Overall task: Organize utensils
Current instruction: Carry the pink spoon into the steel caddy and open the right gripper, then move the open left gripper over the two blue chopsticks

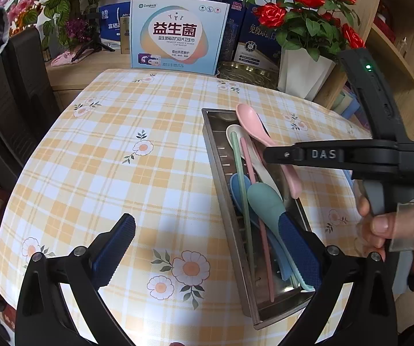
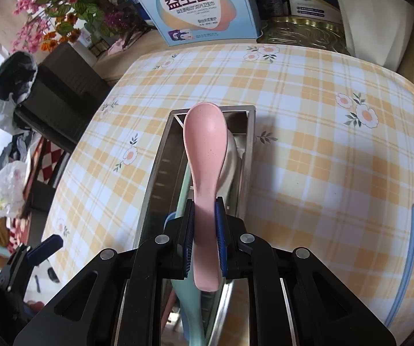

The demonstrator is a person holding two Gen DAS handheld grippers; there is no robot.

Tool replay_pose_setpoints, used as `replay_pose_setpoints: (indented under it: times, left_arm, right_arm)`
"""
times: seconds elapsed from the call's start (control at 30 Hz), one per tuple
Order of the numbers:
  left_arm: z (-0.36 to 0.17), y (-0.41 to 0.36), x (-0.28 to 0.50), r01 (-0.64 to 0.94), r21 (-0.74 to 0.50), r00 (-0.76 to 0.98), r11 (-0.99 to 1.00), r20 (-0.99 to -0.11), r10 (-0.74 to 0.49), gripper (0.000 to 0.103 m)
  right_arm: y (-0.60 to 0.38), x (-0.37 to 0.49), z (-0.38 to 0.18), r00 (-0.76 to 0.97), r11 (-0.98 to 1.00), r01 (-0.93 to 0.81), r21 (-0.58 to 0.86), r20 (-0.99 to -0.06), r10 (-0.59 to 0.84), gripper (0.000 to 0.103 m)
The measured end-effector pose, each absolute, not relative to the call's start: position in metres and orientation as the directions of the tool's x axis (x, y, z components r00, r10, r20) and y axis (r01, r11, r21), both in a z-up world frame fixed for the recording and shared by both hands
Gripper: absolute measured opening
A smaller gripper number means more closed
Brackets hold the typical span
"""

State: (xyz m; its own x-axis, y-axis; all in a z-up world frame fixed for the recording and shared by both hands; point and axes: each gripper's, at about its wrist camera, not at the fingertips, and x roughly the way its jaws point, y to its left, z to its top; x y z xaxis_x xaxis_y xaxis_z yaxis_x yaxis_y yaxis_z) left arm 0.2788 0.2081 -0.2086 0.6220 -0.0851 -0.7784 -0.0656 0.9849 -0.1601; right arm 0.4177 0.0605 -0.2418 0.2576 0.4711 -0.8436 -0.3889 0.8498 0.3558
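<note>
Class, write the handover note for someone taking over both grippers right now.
Right gripper: shut on the pink spoon, held by its handle above the steel utensil tray.
Left gripper: open, holding nothing, near the tray's near end.
Done: white spoon, blue spoon, teal spoon and chopsticks lie in the tray.
Left: lower and release the pink spoon; blue chopsticks remain on the tablecloth.

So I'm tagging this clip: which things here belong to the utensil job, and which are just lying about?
Job: pink spoon, metal tray, green spoon, white spoon, blue chopsticks.
Lying about: rose vase, box, gold tin.
</note>
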Motion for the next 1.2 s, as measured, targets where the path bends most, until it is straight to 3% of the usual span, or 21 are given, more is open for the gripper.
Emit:
replay_pose_setpoints:
  times: [0.57, 0.63, 0.7, 0.73, 1.0, 1.2]
  left_arm:
    - [-0.201, 0.232, 0.274, -0.169, -0.159, 0.622, 0.973, -0.783, -0.019, 0.097]
    - [-0.200, 0.229, 0.274, -0.164, -0.155, 0.622, 0.974, -0.782, -0.020, 0.097]
    - [-0.198, 0.225, 0.273, -0.157, -0.148, 0.623, 0.976, -0.782, -0.019, 0.097]
    - [-0.198, 0.223, 0.274, -0.154, -0.147, 0.623, 0.977, -0.782, -0.020, 0.097]
    - [-0.189, 0.196, 0.278, -0.108, -0.129, 0.627, 0.986, -0.778, -0.033, 0.097]
    - [-0.183, 0.164, 0.285, -0.060, -0.129, 0.623, 0.990, -0.779, -0.064, 0.097]
  right_arm:
    - [0.058, 0.419, -0.242, 0.230, 0.822, -0.370, 0.433, -0.815, 0.533, 0.016]
    - [0.054, 0.419, -0.238, 0.237, 0.816, -0.364, 0.449, -0.803, 0.547, 0.020]
    - [0.045, 0.418, -0.232, 0.254, 0.807, -0.359, 0.469, -0.783, 0.568, 0.043]
    - [0.041, 0.417, -0.229, 0.267, 0.805, -0.357, 0.474, -0.774, 0.574, 0.046]
    - [-0.015, 0.408, -0.217, 0.359, 0.821, -0.319, 0.474, -0.741, 0.567, 0.056]
    - [-0.081, 0.397, -0.226, 0.430, 0.857, -0.220, 0.467, -0.742, 0.514, 0.056]
